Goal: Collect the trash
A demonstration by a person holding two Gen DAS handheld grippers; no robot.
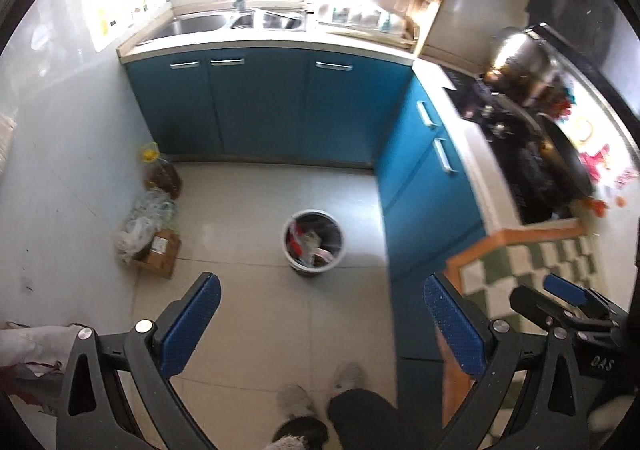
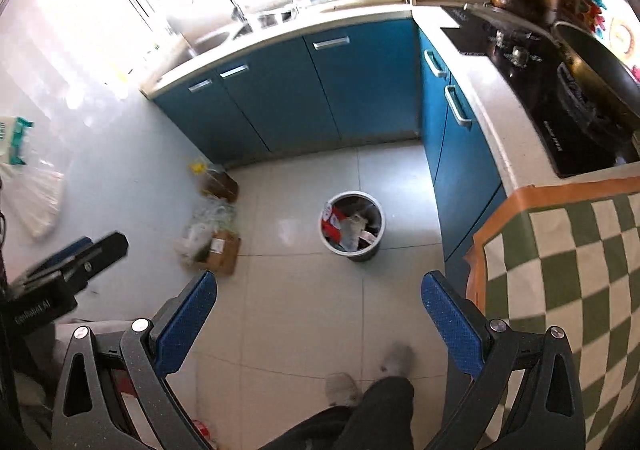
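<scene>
Trash bin, round, grey with a white rim (image 1: 314, 241), stands on the tiled floor near the blue side cabinet (image 1: 424, 186), already part-filled with wrappers. Left gripper (image 1: 320, 326) and right gripper (image 2: 318, 324) hover high, jaws spread, grasping nothing. Judged step: approach. Next move calls for descent toward loose litter. Cardboard box with crumpled plastic bags (image 1: 154, 246) sits along the left wall; nothing blocks the path.
</scene>
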